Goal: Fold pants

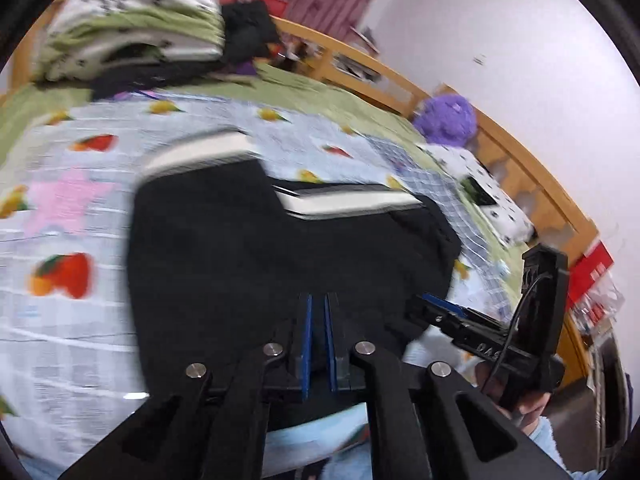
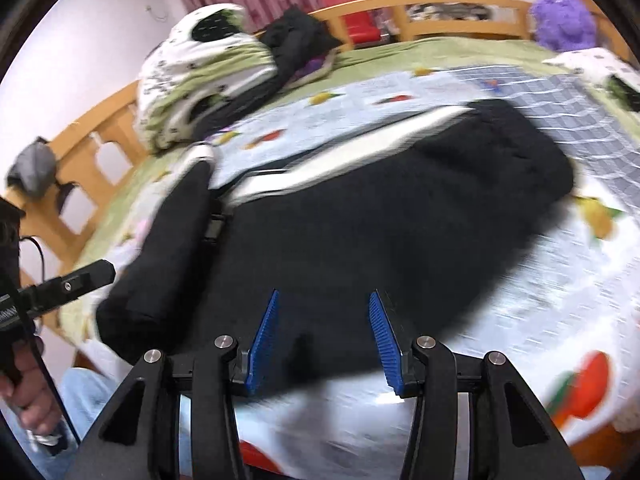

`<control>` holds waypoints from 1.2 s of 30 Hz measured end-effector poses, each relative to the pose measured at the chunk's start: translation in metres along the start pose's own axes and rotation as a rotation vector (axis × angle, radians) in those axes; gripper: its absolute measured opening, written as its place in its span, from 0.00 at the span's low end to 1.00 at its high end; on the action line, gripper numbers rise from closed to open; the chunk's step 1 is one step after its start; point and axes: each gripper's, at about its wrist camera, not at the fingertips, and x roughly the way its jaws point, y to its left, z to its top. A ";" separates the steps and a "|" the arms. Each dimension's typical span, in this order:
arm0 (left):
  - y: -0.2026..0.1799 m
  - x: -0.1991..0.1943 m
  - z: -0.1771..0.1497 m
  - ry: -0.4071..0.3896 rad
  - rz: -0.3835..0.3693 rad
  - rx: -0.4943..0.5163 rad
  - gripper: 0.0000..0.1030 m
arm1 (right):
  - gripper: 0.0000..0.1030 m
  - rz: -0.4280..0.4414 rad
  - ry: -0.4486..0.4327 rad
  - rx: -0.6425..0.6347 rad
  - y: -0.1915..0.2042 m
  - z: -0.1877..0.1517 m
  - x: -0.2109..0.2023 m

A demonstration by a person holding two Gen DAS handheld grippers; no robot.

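A: While both views blur, where are the black pants (image 1: 288,256)?
B: Flat on the fruit-print blanket (image 1: 72,320) on the bed.
A: Left tool (image 1: 318,304)?
B: Pads nearly together, narrow gap, nothing visibly pinched, over the pants.
A: Right tool (image 2: 324,300)?
B: Released, pads apart, above the pants' near edge.

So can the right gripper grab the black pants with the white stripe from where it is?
Probably yes. The right gripper hangs open just over the near edge of the black pants with the white stripe, and nothing lies between them on the fruit-print blanket.
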 end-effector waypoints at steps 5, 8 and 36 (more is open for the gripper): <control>0.055 -0.031 -0.010 -0.061 0.137 -0.095 0.49 | 0.57 0.163 0.059 0.000 0.052 0.017 0.042; 0.085 -0.042 -0.021 -0.043 0.138 -0.178 0.49 | 0.52 0.187 0.107 0.031 0.076 0.024 0.074; -0.038 0.077 0.015 0.134 0.041 -0.002 0.50 | 0.09 -0.216 -0.039 -0.046 -0.151 0.113 -0.016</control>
